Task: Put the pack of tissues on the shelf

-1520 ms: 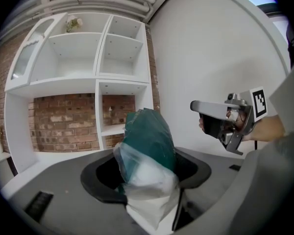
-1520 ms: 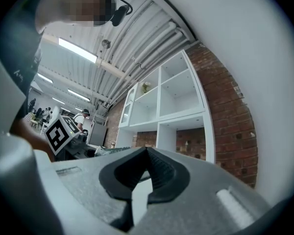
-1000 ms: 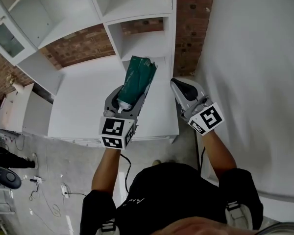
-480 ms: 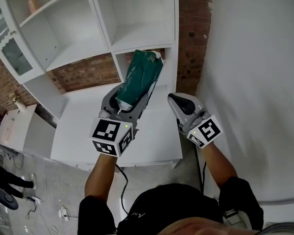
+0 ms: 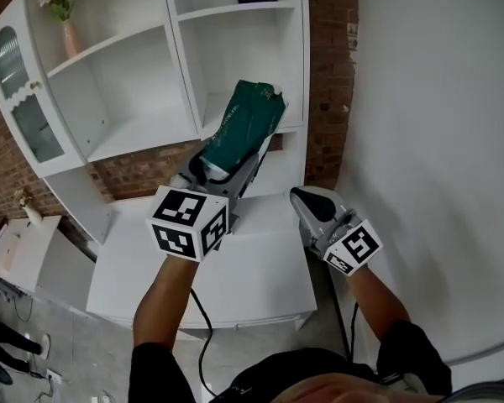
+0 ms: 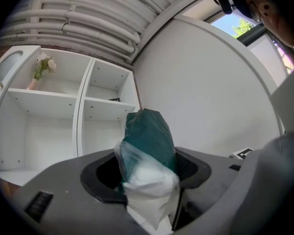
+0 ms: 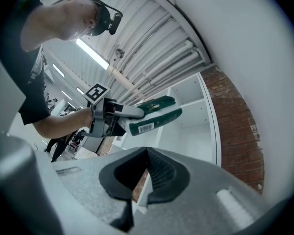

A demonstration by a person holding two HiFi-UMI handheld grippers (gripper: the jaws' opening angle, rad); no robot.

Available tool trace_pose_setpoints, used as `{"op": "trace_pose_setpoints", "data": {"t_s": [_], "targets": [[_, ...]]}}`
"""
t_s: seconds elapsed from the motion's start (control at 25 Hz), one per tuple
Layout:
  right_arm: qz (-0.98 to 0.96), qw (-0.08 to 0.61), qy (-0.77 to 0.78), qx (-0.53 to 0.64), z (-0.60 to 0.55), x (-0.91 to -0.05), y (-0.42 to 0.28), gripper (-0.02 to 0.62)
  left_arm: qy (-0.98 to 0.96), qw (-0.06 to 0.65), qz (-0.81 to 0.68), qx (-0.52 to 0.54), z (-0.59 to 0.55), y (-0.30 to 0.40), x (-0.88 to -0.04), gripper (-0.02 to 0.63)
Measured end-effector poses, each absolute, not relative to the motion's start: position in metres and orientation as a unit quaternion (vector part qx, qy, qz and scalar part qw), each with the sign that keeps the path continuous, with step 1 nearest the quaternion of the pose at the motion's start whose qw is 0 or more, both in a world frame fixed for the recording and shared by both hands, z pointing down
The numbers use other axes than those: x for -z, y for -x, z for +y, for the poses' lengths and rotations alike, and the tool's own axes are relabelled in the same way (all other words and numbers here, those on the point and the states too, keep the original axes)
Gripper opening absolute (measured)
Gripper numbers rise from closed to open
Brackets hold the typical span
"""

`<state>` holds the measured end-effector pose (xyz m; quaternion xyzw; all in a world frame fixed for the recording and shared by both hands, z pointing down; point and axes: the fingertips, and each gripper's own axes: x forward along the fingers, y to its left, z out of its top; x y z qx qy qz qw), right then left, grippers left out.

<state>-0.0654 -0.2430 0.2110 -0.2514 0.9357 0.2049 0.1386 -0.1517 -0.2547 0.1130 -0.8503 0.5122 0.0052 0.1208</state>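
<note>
The left gripper [image 5: 225,169] clamps its fingers [image 6: 190,168] on the lower end of the green pack [image 5: 252,122], which tilts toward 1 o'clock before the white shelf [image 5: 143,133], while the right gripper [image 5: 301,196], at its 4 o'clock, has its fingers closed and empty.
</note>
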Motion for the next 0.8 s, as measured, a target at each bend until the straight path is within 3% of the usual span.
{"op": "trace_pose_setpoints", "data": {"t_s": [0.44, 0.8], "targets": [[0.922, 0.154, 0.212, -0.286, -0.273, -0.155, 0.054, 0.002, 0.827, 0.163, 0.537, -0.02, -0.298, 0.139, 0.009, 0.27], [0.915, 0.174, 0.167, -0.323, -0.307, -0.12, 0.028, 0.002, 0.8, 0.144, 0.583, -0.013, -0.365, 0.132, 0.085, 0.27]]}}
